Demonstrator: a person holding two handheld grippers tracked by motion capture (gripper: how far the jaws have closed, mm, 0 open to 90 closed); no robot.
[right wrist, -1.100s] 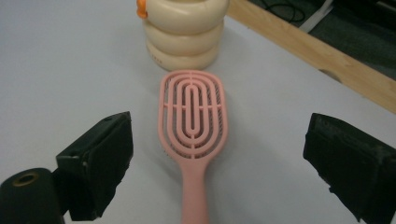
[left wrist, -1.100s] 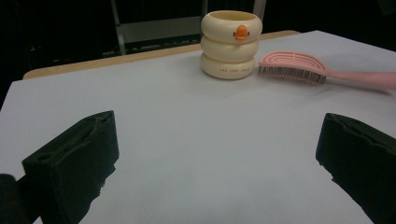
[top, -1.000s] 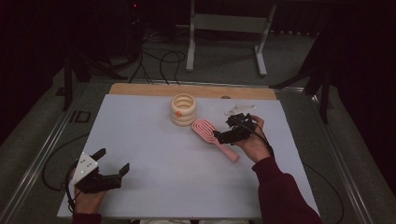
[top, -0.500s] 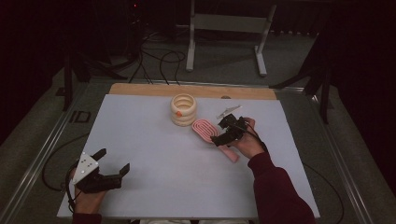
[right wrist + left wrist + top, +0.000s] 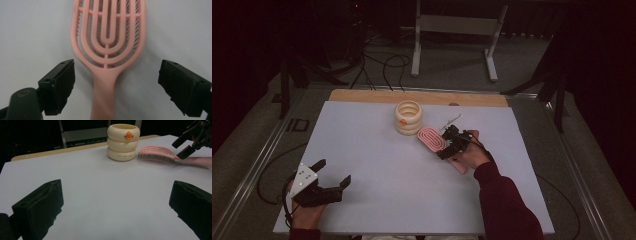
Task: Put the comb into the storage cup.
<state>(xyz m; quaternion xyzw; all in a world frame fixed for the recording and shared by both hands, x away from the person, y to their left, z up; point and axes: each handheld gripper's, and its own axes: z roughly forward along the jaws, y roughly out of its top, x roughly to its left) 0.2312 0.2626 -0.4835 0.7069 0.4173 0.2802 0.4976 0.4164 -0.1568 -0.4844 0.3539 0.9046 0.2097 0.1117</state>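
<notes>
A pink vented hairbrush lies flat on the white table, bristles down, its handle running toward the near right. My right gripper hovers just over the point where head meets handle. In the right gripper view its jaws stand wide open on either side of the hairbrush, touching nothing. A cream ringed cup with an orange duck mark stands right behind the brush head. My left gripper rests open and empty near the front left edge. The left gripper view looks across bare table to the cup, brush and right gripper.
The white table top has a wooden strip along its far edge. Behind it on the dark floor are cables and a metal stand. A cable trails off the table's left side.
My right gripper has moved left and down along the brush, from over the handle to its neck. The left gripper has stayed in place.
</notes>
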